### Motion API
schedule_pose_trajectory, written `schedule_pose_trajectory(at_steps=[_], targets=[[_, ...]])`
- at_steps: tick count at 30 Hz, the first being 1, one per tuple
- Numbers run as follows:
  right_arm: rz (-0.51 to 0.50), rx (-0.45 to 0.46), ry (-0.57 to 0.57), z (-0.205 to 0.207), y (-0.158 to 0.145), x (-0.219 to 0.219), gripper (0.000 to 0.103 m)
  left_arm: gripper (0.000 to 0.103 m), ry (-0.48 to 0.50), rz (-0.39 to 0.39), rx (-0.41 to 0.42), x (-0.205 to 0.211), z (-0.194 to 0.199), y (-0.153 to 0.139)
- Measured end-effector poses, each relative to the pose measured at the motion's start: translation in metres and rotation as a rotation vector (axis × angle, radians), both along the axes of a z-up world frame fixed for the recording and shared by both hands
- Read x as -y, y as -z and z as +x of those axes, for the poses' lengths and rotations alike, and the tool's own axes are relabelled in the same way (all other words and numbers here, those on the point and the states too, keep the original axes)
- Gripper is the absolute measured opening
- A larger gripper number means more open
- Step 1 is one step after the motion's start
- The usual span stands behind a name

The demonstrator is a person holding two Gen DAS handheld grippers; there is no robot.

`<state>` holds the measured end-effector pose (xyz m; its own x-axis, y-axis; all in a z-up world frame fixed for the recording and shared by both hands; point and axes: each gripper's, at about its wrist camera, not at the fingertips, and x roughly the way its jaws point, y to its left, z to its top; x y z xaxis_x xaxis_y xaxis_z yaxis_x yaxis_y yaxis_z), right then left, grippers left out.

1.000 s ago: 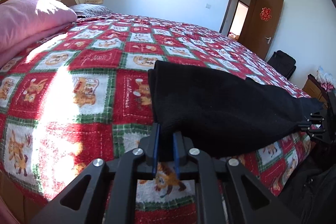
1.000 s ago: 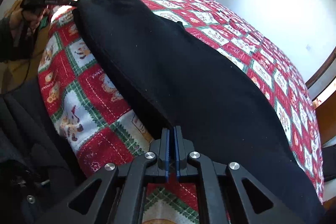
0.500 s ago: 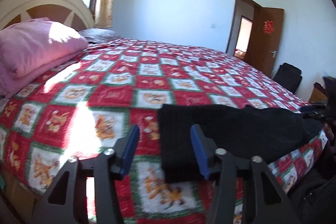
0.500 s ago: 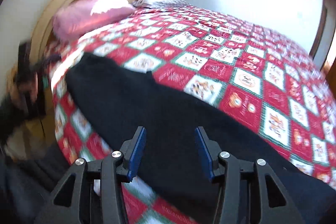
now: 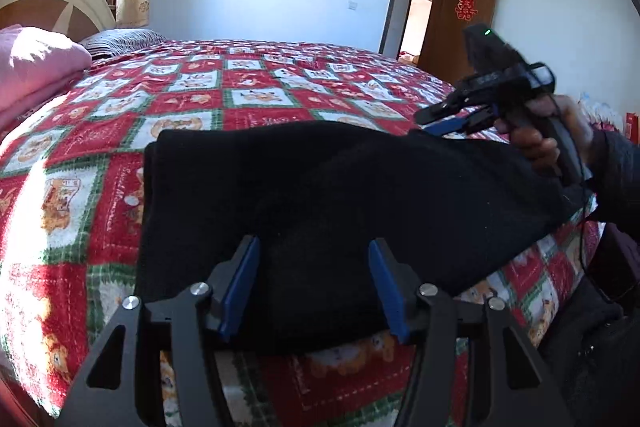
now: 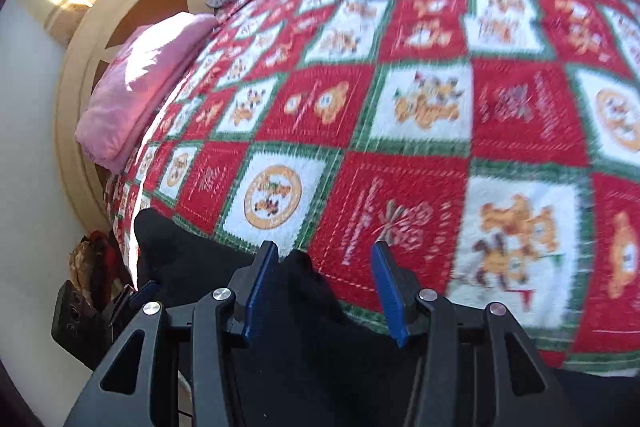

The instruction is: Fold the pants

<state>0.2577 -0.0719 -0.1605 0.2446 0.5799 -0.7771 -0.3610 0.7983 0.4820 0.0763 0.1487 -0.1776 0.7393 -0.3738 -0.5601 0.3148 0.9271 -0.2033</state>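
From the left wrist camera, the left gripper (image 5: 314,279) has its jaws parted, the blue pads standing apart with nothing pinched between them. The black pants (image 5: 320,195) lie just beyond and below the jaws as a long folded band along the near edge of the bed. Their squared end sits ahead and to the left of the left jaw, its edge running straight away from the jaws. Their other end stretches off to the right, toward the bed's corner. Beyond the pants, the red and green patchwork bedspread (image 5: 248,87) lies flat and bare, giving wide room ahead of the jaws. A pink quilt (image 5: 36,67) is far off to the left by the headboard. To the right of the jaws and above the pants, the right gripper (image 5: 448,119) is raised in the person's hand (image 5: 540,143), its pads apart and holding nothing.

From the right wrist camera, which is blurred, the right gripper (image 6: 324,279) also shows open jaws with nothing clamped. The pants (image 6: 304,327) lie under and behind the jaws, a small fold of cloth rising between the pads without being pressed. The cloth's far edge runs left from the left jaw. Ahead of both jaws the bedspread (image 6: 420,107) is clear. The left gripper (image 6: 136,297) shows at the lower left, beside the pants' end.
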Motion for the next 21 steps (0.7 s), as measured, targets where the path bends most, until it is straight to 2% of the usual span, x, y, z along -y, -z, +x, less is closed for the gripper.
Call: schedule_pose_trajectory(at_steps=[1, 2, 3, 5, 7, 10, 12, 15, 17, 18, 20, 21], targets=[[0.013, -0.02, -0.006, -0.001, 0.005, -0.003, 0.045, 0.059, 0.004, -0.017, -0.007, -0.003, 0.0, 0.0], [0.012, -0.015, -0.014, -0.004, 0.006, -0.006, 0.033, 0.059, 0.007, -0.031, -0.011, -0.005, -0.001, 0.0], [0.007, -0.016, -0.031, -0.006, 0.006, -0.011, 0.007, 0.059, 0.011, -0.043, -0.014, -0.006, -0.001, 0.0], [-0.021, 0.012, -0.028, -0.011, 0.0, -0.016, 0.006, 0.059, 0.02, -0.038, -0.014, -0.006, -0.002, 0.001], [-0.03, 0.09, -0.014, -0.017, -0.018, -0.017, 0.005, 0.059, 0.026, -0.019, -0.013, -0.004, -0.003, 0.001], [-0.028, 0.167, 0.022, -0.021, -0.042, -0.014, 0.004, 0.059, 0.033, 0.004, -0.012, -0.002, -0.005, 0.001], [-0.064, 0.188, 0.026, -0.019, -0.042, -0.017, 0.004, 0.059, 0.027, -0.003, -0.009, -0.002, -0.006, 0.001], [-0.132, 0.192, 0.032, -0.01, -0.021, -0.024, 0.004, 0.06, 0.012, -0.012, 0.001, -0.002, -0.006, 0.002], [-0.157, 0.144, -0.008, -0.004, 0.001, -0.027, 0.005, 0.06, 0.006, -0.005, 0.007, -0.001, -0.006, 0.002], [-0.166, 0.164, -0.009, -0.007, 0.002, -0.025, 0.006, 0.06, 0.002, -0.001, 0.01, -0.001, -0.006, 0.0], [-0.183, 0.216, 0.005, -0.017, -0.007, -0.017, 0.022, 0.06, -0.009, 0.022, 0.023, -0.001, -0.006, -0.002], [-0.191, 0.226, 0.014, -0.022, -0.01, -0.013, 0.042, 0.06, -0.015, 0.034, 0.03, -0.001, -0.006, -0.002]])
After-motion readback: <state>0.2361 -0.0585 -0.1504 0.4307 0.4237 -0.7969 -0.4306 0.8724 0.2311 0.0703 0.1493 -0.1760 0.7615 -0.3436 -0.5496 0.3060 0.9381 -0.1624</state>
